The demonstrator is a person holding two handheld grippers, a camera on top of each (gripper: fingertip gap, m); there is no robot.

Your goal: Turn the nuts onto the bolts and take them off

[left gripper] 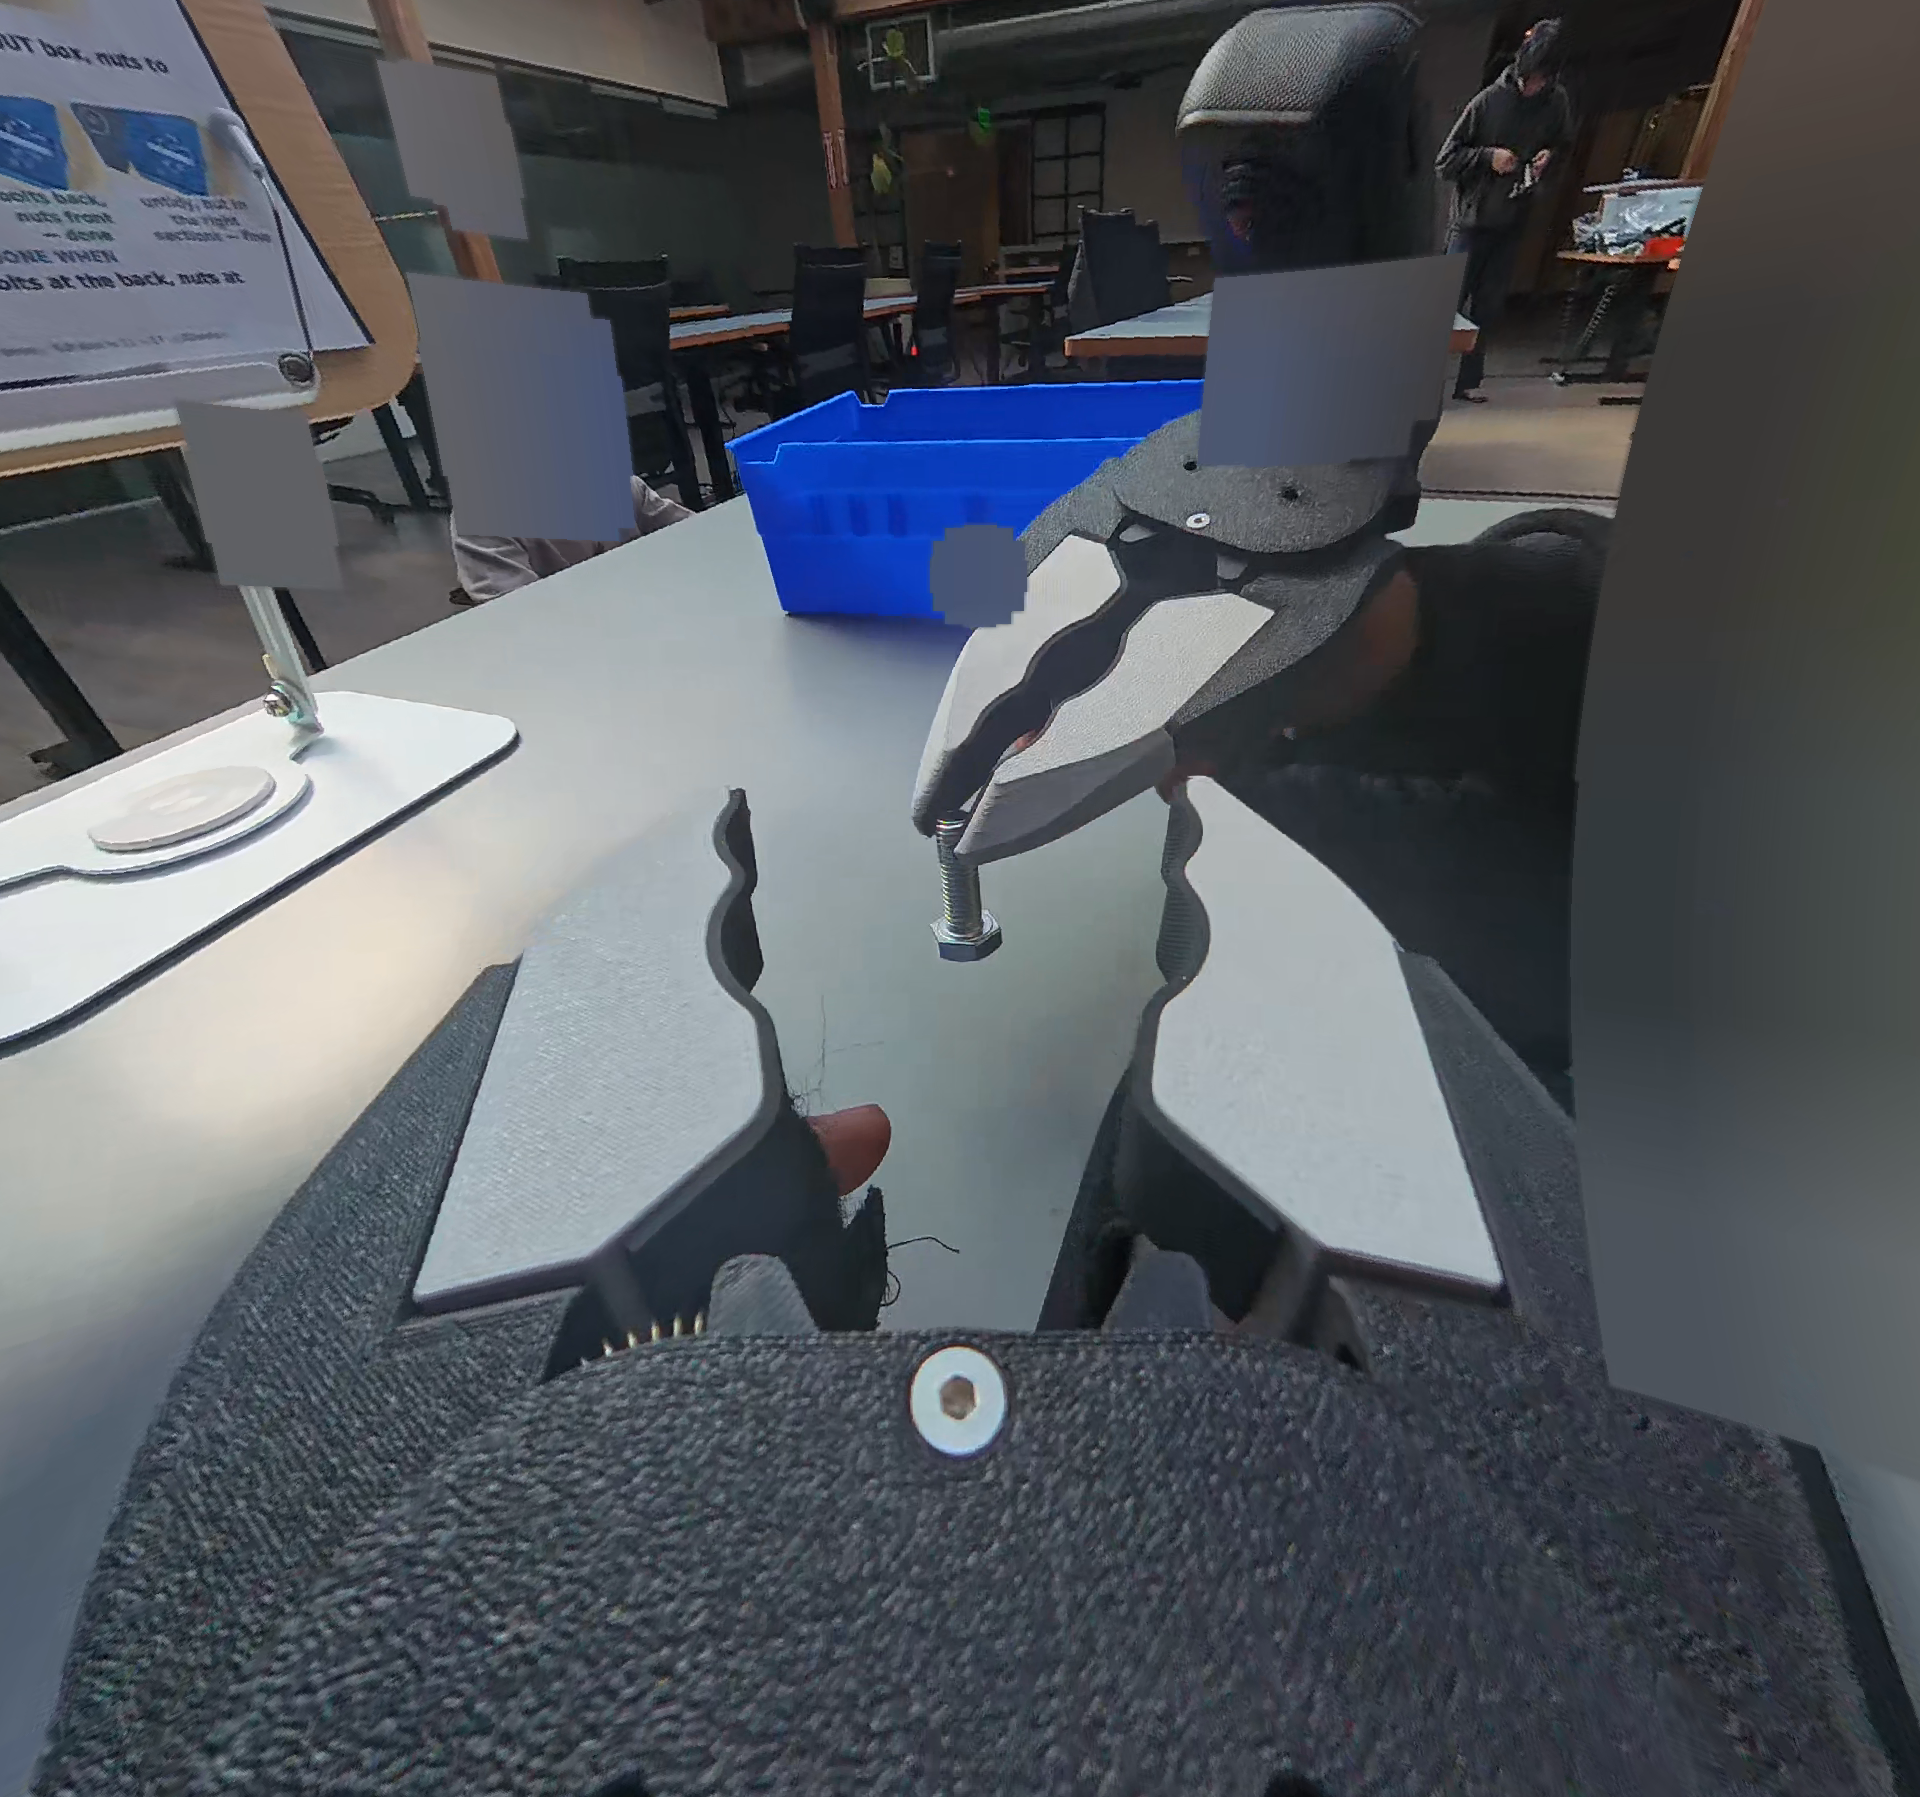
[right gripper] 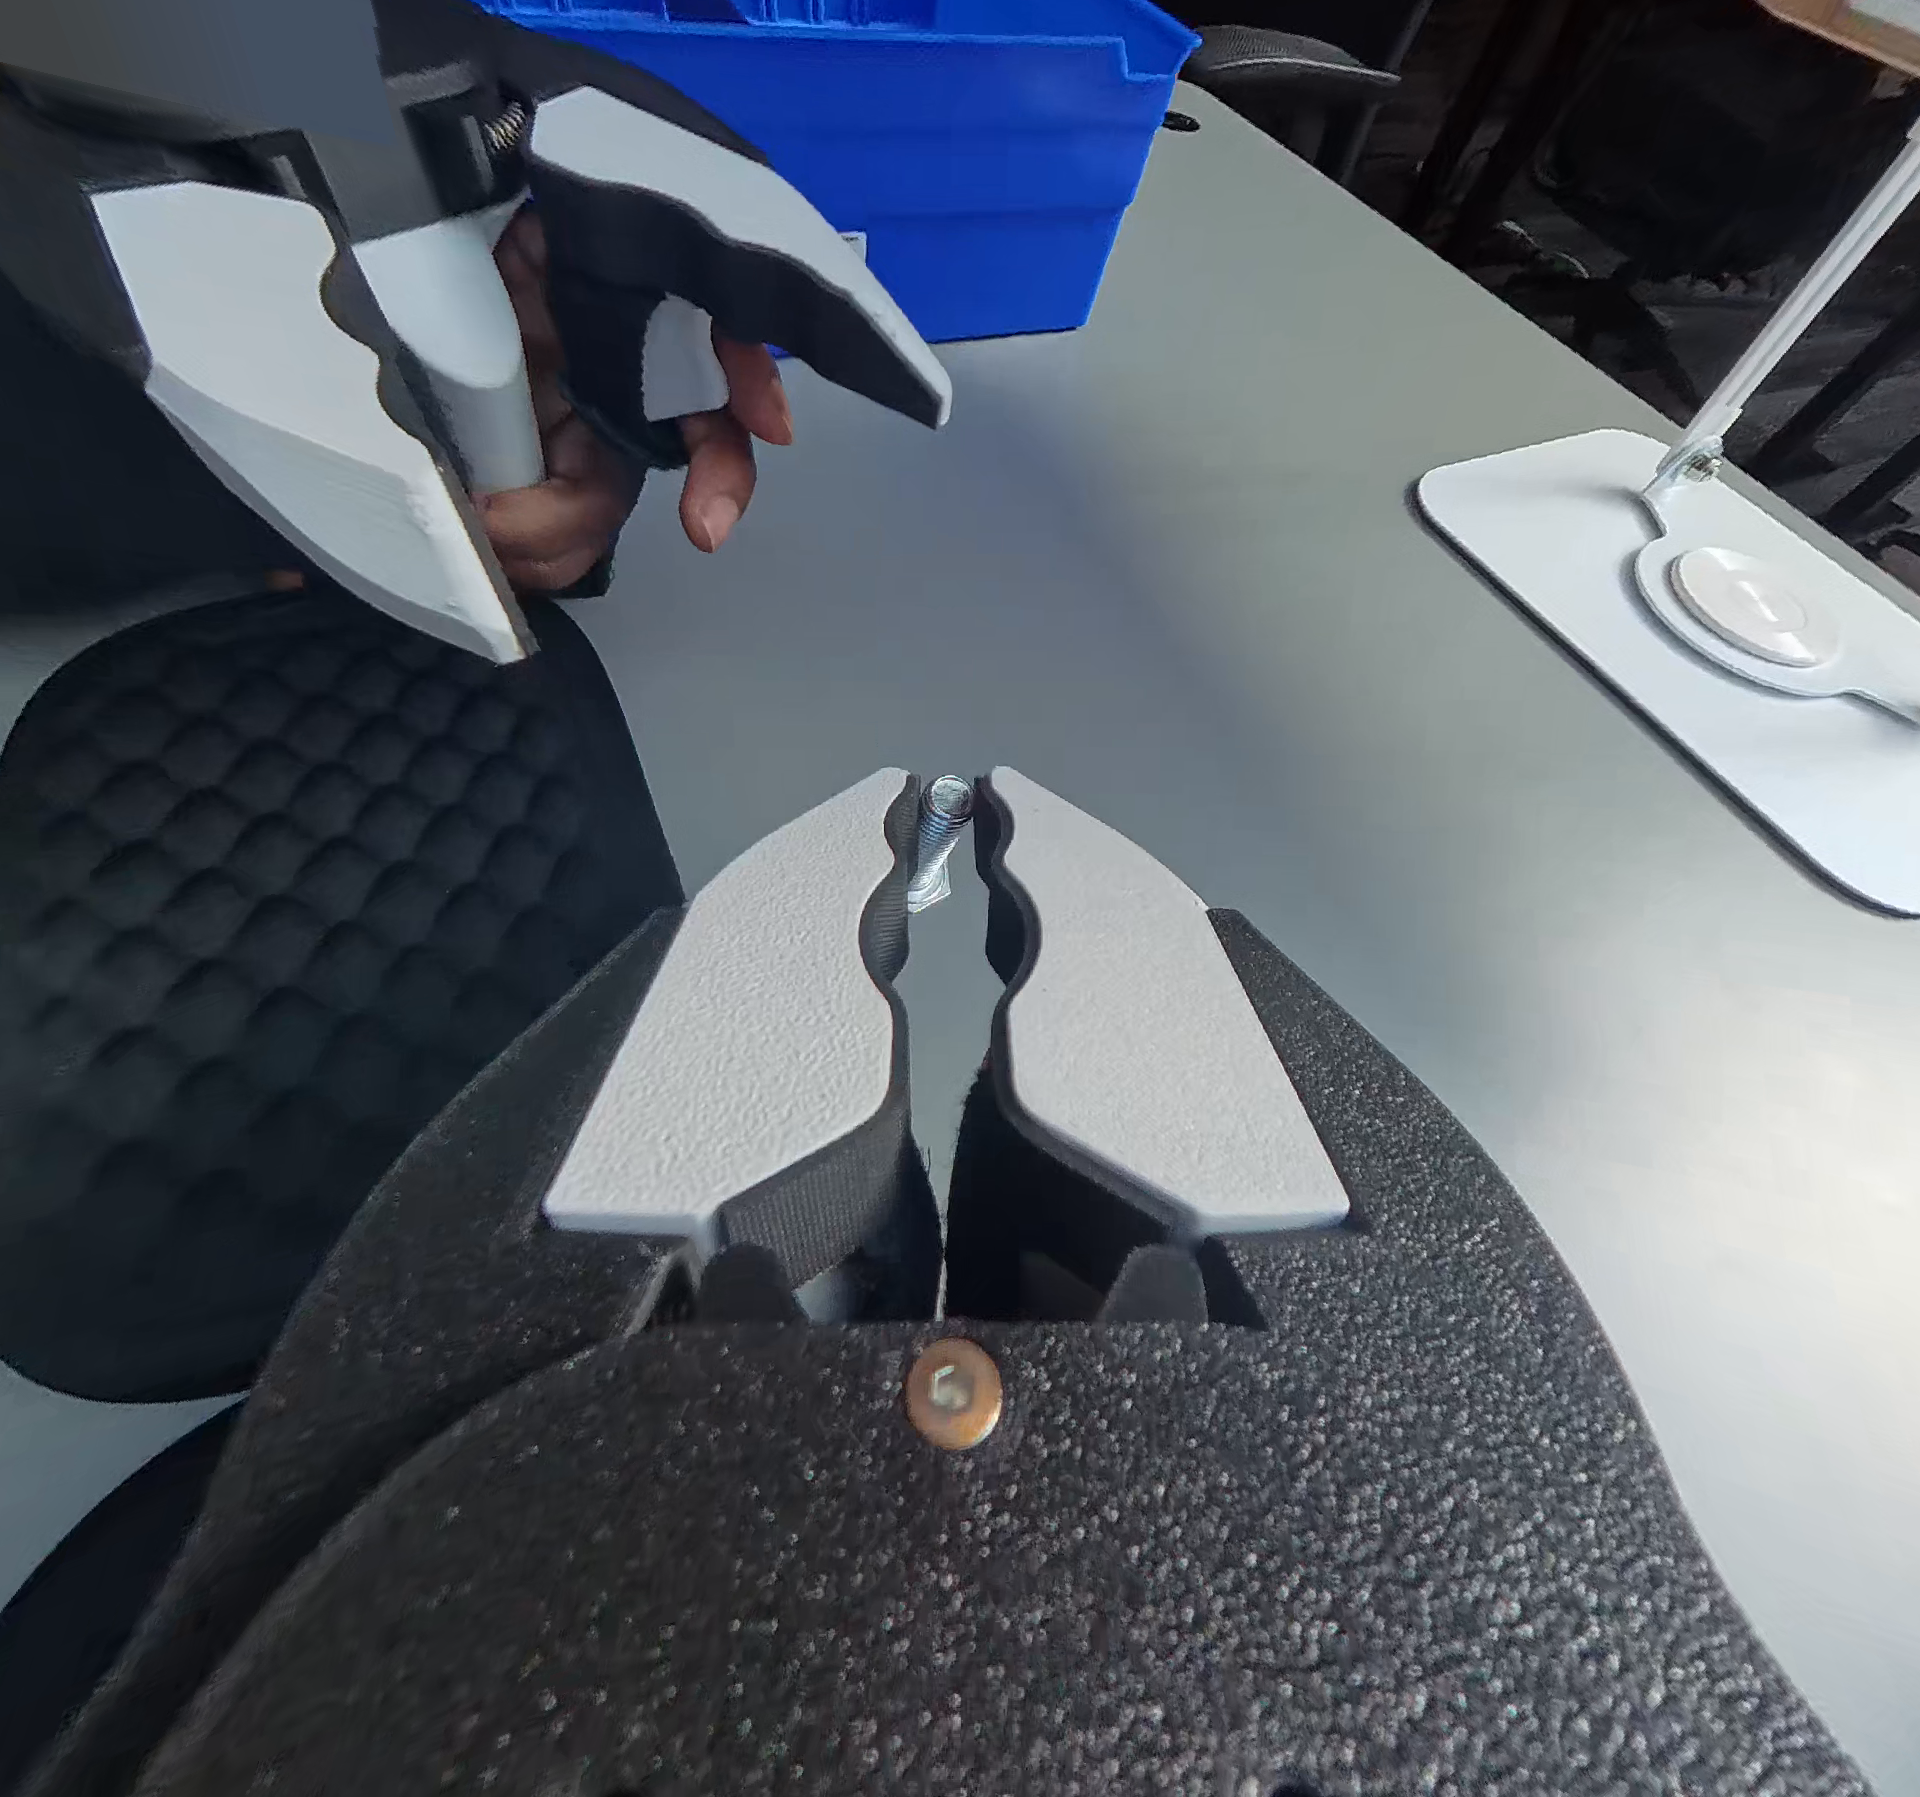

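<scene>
Right gripper (left gripper: pixel 951 828) clamped on the threaded tip of a single hex bolt (left gripper: pixel 964 900), head down and just above the grey tabletop (left gripper: pixel 644 667), shank hanging nearly upright below the fingertips; probably held this way to leave the head and most of the thread free for the other tool. Seen along the right gripper's own fingers (right gripper: pixel 951 802), the same bolt (right gripper: pixel 935 848) pinched in the foremost notch, fingers drawn nearly together around it. Left gripper (left gripper: pixel 956 874) spread wide and empty, one finger (left gripper: pixel 623 1072) on either side of the bolt's line but well short of touching it, seemingly lined up to close on the hex head or to steady it. In the right wrist view, the left gripper (right gripper: pixel 717 500) up and to the left, a bare hand (right gripper: pixel 644 459) on its trigger. No loose nut in sight in either view; whether the hexagon at the lower end is the bolt's own head or a nut run down to it cannot be told, so judged as one bolt, no separate nuts. One blue divided bin (left gripper: pixel 935 490) at the back of the table, contents hidden behind its wall, likely the store for the parts. One white stand base (left gripper: pixel 260 812) to the left, carrying a printed instruction sheet (left gripper: pixel 135 189). One black quilted pad (right gripper: pixel 260 916) at the near edge.
</scene>
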